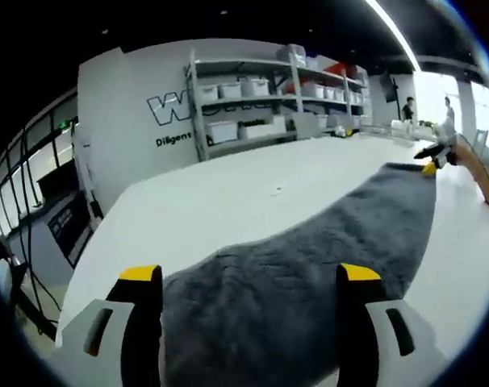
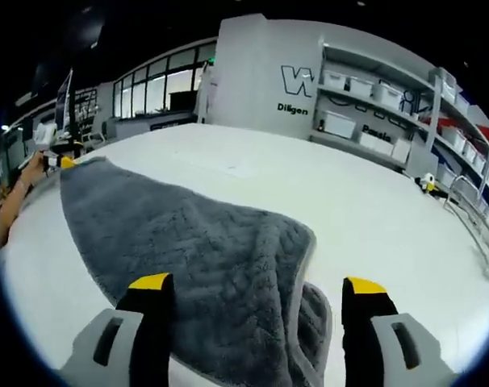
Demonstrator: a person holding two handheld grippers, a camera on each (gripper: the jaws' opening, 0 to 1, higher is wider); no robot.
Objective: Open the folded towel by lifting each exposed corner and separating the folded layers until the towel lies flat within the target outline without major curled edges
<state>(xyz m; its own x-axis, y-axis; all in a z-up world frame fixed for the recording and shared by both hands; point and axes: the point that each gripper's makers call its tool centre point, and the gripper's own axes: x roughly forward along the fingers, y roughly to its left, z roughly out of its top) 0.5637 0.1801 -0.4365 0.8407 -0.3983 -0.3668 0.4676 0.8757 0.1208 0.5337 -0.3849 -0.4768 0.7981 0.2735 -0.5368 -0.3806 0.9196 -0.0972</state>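
Observation:
A grey plush towel (image 1: 309, 266) lies stretched out long on the white table (image 1: 228, 201). In the left gripper view my left gripper (image 1: 249, 276) is open, its yellow-tipped jaws wide apart over the towel's near end. The right gripper (image 1: 434, 157) shows small at the towel's far end, with a person's arm (image 1: 482, 173) behind it. In the right gripper view my right gripper (image 2: 258, 284) is open over the other end of the towel (image 2: 188, 242), where a corner (image 2: 313, 318) lies folded over. The left gripper (image 2: 60, 161) sits at the far tip.
Metal shelves with white bins (image 1: 252, 105) stand behind the table against a white wall with lettering (image 2: 297, 81). The table's edge (image 1: 91, 242) drops off at the left. Two people (image 1: 408, 109) stand far back. Bare table (image 2: 374, 201) spreads beside the towel.

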